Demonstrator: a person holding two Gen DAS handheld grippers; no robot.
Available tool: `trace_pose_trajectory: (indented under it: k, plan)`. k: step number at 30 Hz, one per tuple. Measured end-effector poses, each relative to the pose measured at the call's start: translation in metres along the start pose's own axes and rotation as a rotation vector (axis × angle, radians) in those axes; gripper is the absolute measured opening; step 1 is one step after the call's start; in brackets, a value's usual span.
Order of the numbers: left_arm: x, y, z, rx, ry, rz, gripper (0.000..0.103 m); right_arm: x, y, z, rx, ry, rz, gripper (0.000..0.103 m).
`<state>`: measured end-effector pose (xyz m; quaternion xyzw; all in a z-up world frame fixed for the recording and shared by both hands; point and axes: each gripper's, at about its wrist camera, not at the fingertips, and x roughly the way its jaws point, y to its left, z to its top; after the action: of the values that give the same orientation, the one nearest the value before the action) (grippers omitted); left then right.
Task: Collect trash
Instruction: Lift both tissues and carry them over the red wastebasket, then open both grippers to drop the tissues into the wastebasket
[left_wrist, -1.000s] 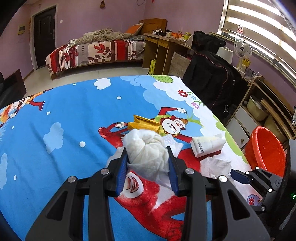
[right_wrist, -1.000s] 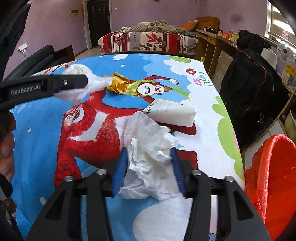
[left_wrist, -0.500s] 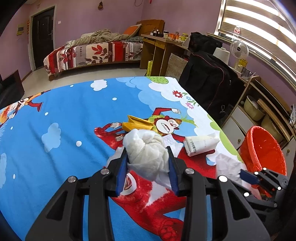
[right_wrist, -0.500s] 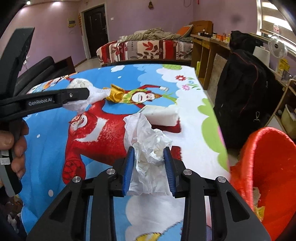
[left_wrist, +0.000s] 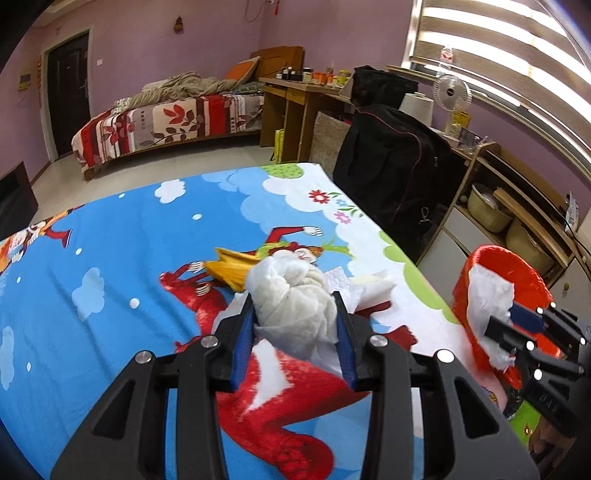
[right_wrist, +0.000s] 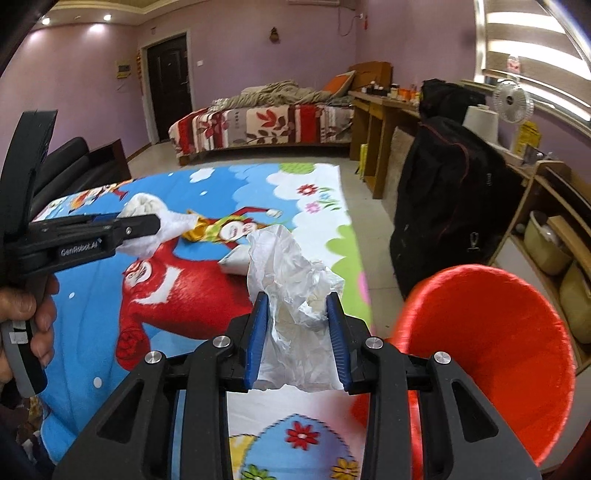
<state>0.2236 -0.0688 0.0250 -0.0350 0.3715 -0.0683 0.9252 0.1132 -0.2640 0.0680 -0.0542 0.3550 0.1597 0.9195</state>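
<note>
Two grippers, both lifted off blanket (left_wrist: 110, 258) since a second ago. Right gripper (right_wrist: 297, 332) jaws just closed tighter, now clamped on crumpled tissue (right_wrist: 291, 273), carried from blanket to just beside red bin (right_wrist: 491, 332) rim. Left gripper (left_wrist: 295, 332) unchanged, pinching rolled white wad (left_wrist: 291, 295) above blanket. Left on blanket: one yellow wrapper (left_wrist: 231, 267), one white packet (left_wrist: 373, 286), one flat tissue scrap (left_wrist: 338, 277). One bin, at blanket's right edge
</note>
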Motion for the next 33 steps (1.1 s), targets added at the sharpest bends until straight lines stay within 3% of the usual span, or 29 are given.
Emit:
trace_pose_trajectory:
  k: [16,33]
  plan:
    - [-0.001,-0.082,0.008,0.150,0.001,-0.086,0.038,-0.038,-0.072,-0.004,0.108,-0.047,-0.106,0.032]
    - [0.007,-0.188,0.003,0.318,0.028,-0.237,0.038,-0.061,-0.148,-0.032,0.211,-0.053,-0.233,0.032]
